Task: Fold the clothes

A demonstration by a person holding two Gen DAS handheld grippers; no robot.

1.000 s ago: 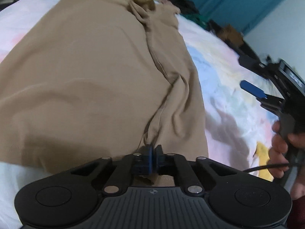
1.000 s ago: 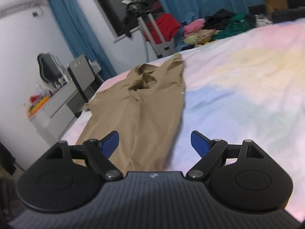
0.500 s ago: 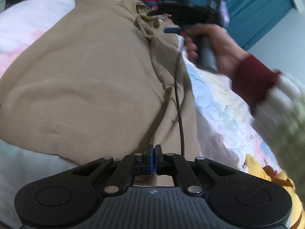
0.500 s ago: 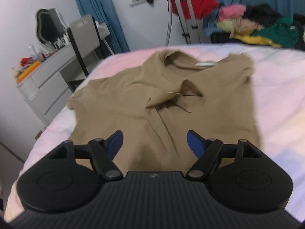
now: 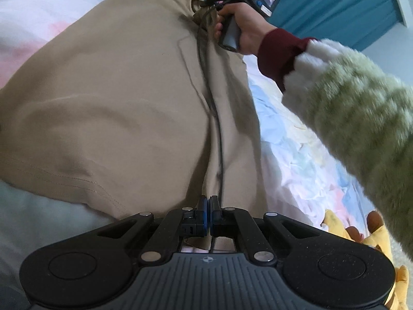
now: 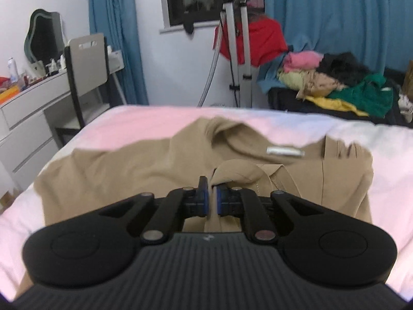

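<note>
Two grippers clamped on shirt | left gripper pinches near hem | right gripper pinches far collar fold | clothes pile beyond bed

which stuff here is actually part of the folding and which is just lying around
In use:
tan t-shirt on the bed
left gripper, shut on its hem
right gripper, shut on its collar

Lying about:
clothes pile
red garment
dresser
chair

No text, label, brand or number is showing legibly; the pale tag inside the shirt's collar is reading blurred.
</note>
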